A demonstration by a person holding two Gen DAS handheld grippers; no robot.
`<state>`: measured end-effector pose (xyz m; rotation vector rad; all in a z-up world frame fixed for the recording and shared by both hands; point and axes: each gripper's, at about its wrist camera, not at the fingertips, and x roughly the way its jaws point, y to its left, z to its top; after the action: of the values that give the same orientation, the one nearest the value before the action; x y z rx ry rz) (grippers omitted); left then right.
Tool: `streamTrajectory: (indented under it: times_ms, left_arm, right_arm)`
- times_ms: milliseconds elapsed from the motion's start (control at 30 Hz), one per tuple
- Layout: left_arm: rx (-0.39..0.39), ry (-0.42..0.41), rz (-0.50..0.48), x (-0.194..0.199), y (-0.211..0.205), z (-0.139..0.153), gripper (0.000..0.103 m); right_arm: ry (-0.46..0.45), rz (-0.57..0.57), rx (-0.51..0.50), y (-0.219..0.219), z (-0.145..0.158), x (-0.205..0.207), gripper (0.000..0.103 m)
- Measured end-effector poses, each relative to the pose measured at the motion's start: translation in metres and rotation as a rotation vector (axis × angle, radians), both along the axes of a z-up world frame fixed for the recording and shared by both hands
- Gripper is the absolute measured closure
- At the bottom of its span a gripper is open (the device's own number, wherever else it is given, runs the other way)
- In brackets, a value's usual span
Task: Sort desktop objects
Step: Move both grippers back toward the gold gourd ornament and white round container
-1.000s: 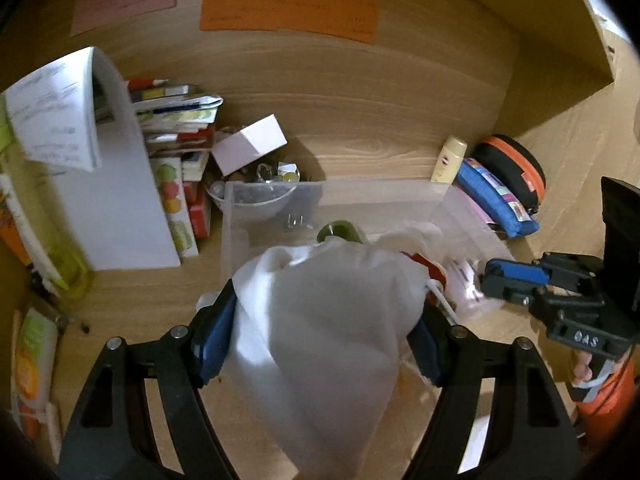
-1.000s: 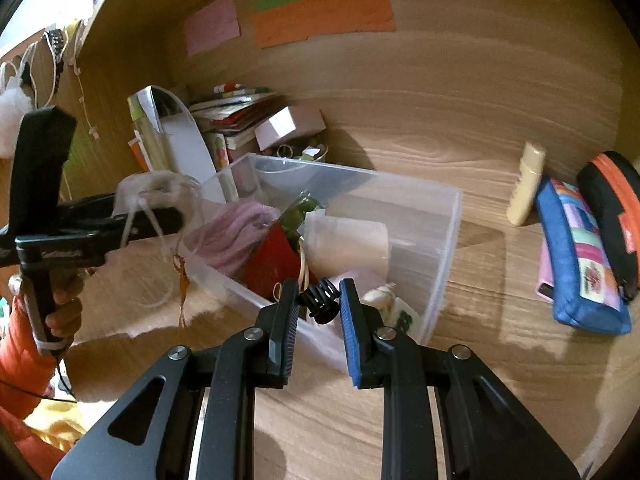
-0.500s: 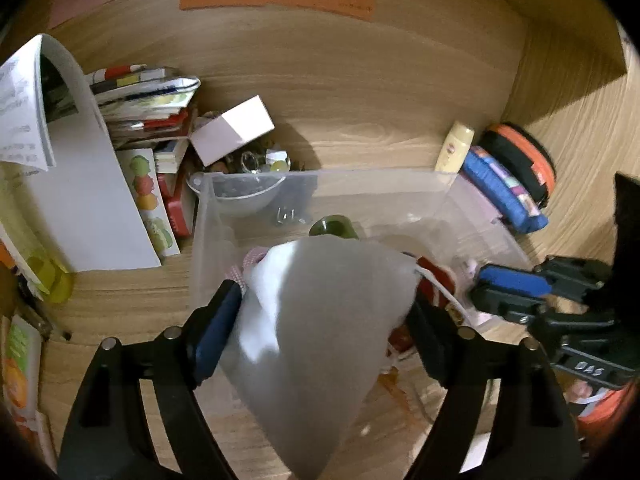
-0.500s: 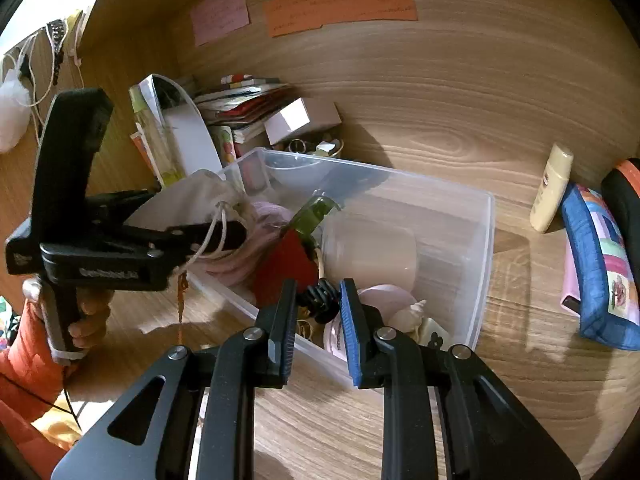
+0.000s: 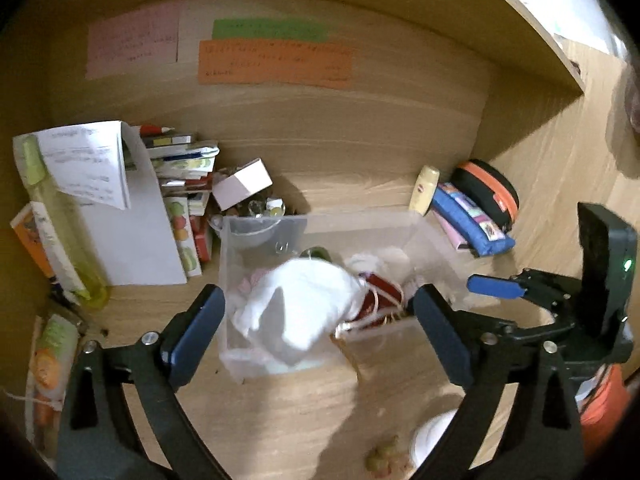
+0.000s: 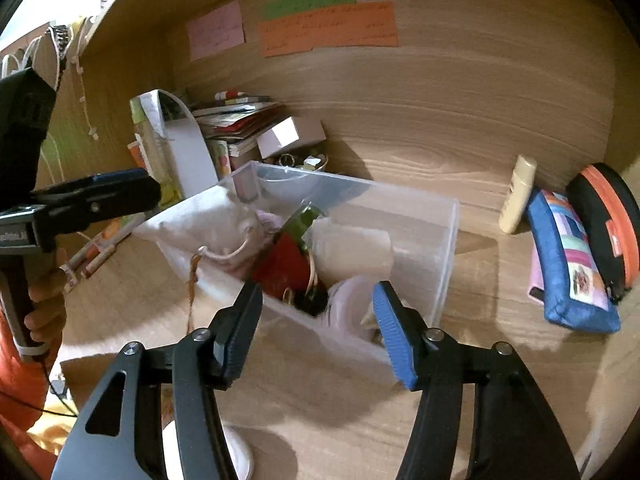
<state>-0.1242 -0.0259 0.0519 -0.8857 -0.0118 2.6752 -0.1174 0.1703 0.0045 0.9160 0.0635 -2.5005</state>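
Bin (image 6: 444,240) of clear plastic sits on the wooden desk (image 6: 320,400). A white drawstring pouch (image 5: 300,304) lies across its left end, cord over the rim. The left gripper (image 5: 316,332), jaws just spread wide, hovers before the bin, clear of the pouch. The right gripper (image 6: 316,320), jaws just parted, stands at the bin's near wall; a black clip (image 6: 310,302) lies inside.

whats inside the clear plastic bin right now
In the clear bin: a white drawstring pouch, pink cloth, a green bottle, something red and a black clip. Whatever lies underneath them is covered.
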Motion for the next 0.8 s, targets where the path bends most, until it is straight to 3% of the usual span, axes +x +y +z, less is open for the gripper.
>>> streamTrajectory:
  times_ms: [167,300,633,800]
  left_arm:
    - [-0.051,-0.023,0.007,0.019,0.001,-0.009,0.004]
    - [-0.091,-0.044,0.025,0.030,0.001,-0.020,0.004]
    - [-0.141,-0.152,0.053,0.053,-0.010,-0.058,0.004]
    - [-0.146,-0.210,0.046,0.062,-0.012,-0.080,0.004]
  right_arm:
    - [-0.056,0.066,-0.053,0.002,0.000,0.027,0.049]
    - [-0.060,0.084,-0.018,-0.003,-0.007,0.048,0.044]
    - [-0.124,0.125,0.062,-0.021,-0.041,0.078,0.044]
    - [-0.169,0.152,0.050,-0.030,-0.057,0.083,0.043]
